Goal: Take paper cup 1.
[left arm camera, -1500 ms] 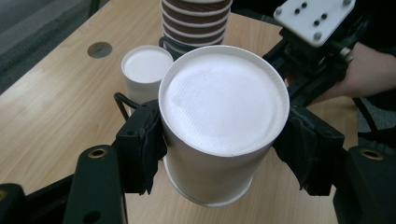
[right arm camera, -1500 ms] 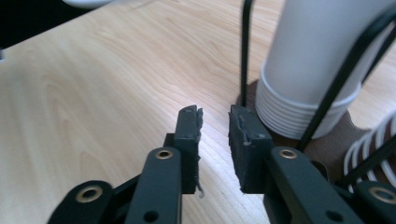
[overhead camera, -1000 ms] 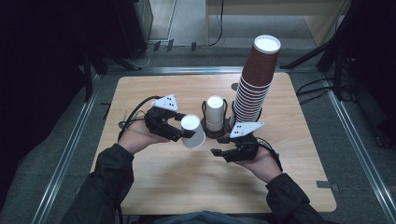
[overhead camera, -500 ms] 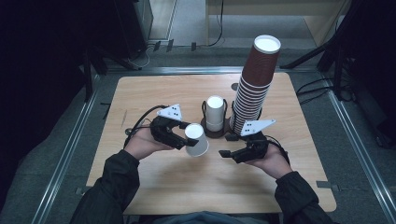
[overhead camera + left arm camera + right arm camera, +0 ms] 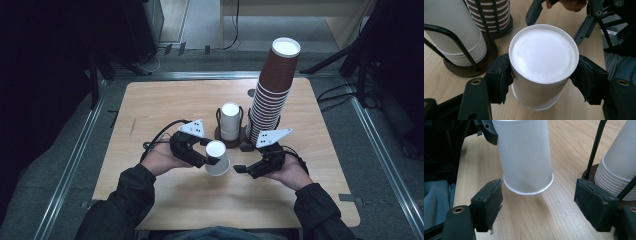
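Left gripper (image 5: 212, 159) clamps a single white paper cup (image 5: 217, 158) by its sides, cup upside down, closed base up, rim hanging clear above the table (image 5: 150, 100). Right gripper (image 5: 240, 169) sits just beside it, jaws spread wide, gripping nothing. Behind them a wire holder (image 5: 218, 116) carries a nested stack of white cups (image 5: 230, 121), with a tall stack of brown cups (image 5: 272, 95) next to it.

The tabletop (image 5: 175, 100) is lit softly from above; the room around is dark. Close views look a little blurry.
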